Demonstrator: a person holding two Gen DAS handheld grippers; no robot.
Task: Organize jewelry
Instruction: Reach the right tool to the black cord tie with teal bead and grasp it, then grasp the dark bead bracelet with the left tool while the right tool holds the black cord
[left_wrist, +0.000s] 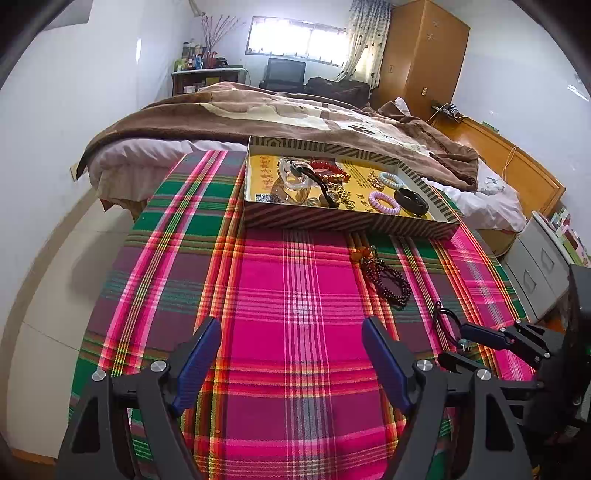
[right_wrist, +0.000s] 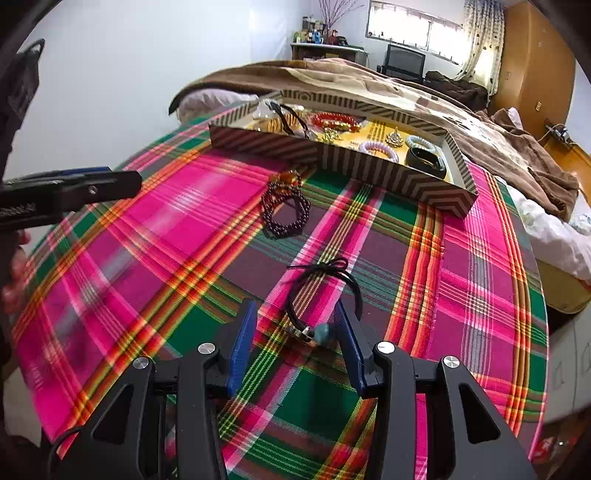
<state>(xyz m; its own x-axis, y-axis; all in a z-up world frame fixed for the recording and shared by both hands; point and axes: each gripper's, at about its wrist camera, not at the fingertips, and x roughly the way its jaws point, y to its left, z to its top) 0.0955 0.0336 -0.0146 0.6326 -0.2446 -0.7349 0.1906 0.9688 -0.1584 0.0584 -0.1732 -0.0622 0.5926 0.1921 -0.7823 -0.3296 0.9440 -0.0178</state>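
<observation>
Nearest, the right gripper (right_wrist: 295, 325) has its jaws spread around a black cord bracelet (right_wrist: 323, 288) with a teal bead, lying on the plaid cloth (right_wrist: 147, 240). The left gripper (left_wrist: 291, 350) is likewise open, over bare cloth with nothing between its fingers. Farther on lies a dark beaded bracelet (right_wrist: 286, 208), just before the striped tray (right_wrist: 369, 166) holding more jewelry at the far edge.
</observation>
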